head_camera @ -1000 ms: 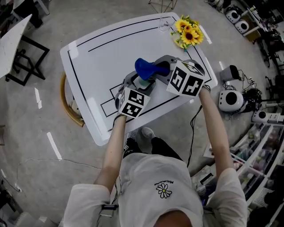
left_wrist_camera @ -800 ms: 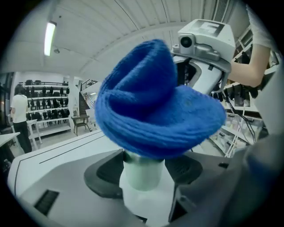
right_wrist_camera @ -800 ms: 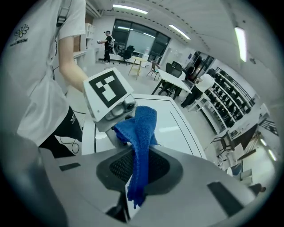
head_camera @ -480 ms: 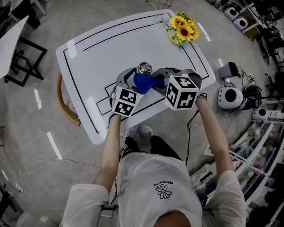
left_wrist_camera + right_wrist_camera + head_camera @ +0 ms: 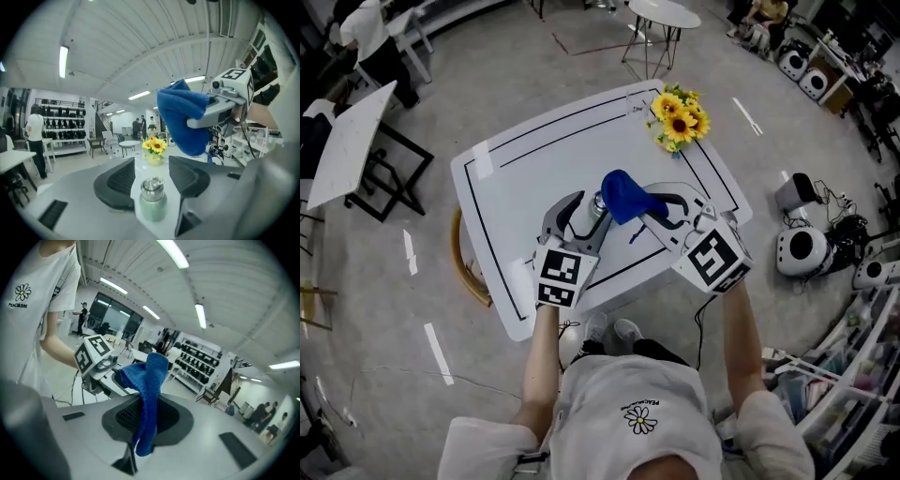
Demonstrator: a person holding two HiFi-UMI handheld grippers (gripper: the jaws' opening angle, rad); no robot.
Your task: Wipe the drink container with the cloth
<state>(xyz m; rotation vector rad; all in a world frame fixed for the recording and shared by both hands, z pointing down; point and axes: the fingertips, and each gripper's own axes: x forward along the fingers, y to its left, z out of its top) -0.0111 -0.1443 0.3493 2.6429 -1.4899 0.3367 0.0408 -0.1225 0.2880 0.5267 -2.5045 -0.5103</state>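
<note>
A small pale green bottle with a metal cap stands upright between the jaws of my left gripper. Those jaws have just been closing, and they now meet the bottle's sides. From the head view the bottle sits in the left gripper above the white table. My right gripper is shut on a blue cloth, which hangs folded from its jaws. The cloth in the right gripper is just right of the bottle and slightly above it, apart from it.
A bunch of sunflowers stands at the table's far right corner, with a clear glass beside it. A wooden chair is tucked in at the table's left. White machines and cables lie on the floor to the right.
Both grippers have risen from the table. The cloth covered the bottle a second ago and is now lifted to its right. The bottle now sits between the left jaws.
</note>
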